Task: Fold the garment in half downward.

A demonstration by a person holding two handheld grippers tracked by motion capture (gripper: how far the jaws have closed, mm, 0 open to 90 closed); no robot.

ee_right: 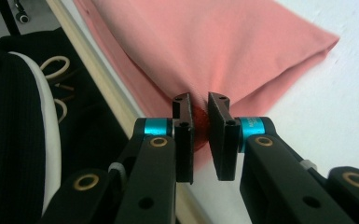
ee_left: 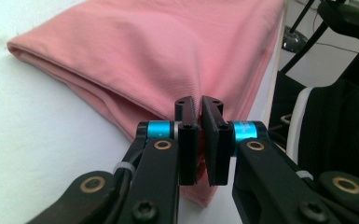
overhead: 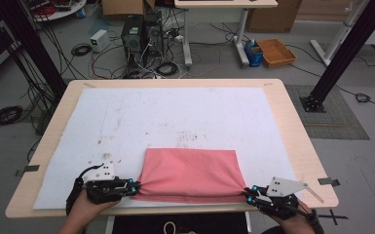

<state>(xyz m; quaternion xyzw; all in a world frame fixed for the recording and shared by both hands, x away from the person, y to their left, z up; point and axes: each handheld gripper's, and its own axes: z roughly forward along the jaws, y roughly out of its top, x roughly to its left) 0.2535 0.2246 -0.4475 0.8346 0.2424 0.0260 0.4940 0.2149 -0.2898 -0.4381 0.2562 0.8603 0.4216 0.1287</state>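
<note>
A pink cloth (overhead: pixel 190 170), folded into a rectangle, lies on the white mat (overhead: pixel 175 117) close to the table's near edge. My left gripper (overhead: pixel 135 188) pinches the cloth's near left corner; in the left gripper view its jaws (ee_left: pixel 200 105) are shut on a bunched bit of the cloth (ee_left: pixel 168 51). At the near right corner my right gripper (overhead: pixel 248 191) holds the fabric. In the right gripper view the gripper (ee_right: pixel 200 105) has its jaws closed on a fold of cloth (ee_right: pixel 214 42) with a narrow gap between them. Fabric creases radiate from both gripped corners.
The wooden table (overhead: pixel 292 126) carries the white mat with faint stains. Beyond its far edge the floor holds computer towers (overhead: pixel 141 34), tangled cables and an orange basket (overhead: pixel 275 51). Black frame posts (overhead: pixel 341 53) stand at both sides. A person's dark garment (ee_right: pixel 14 140) is against the near edge.
</note>
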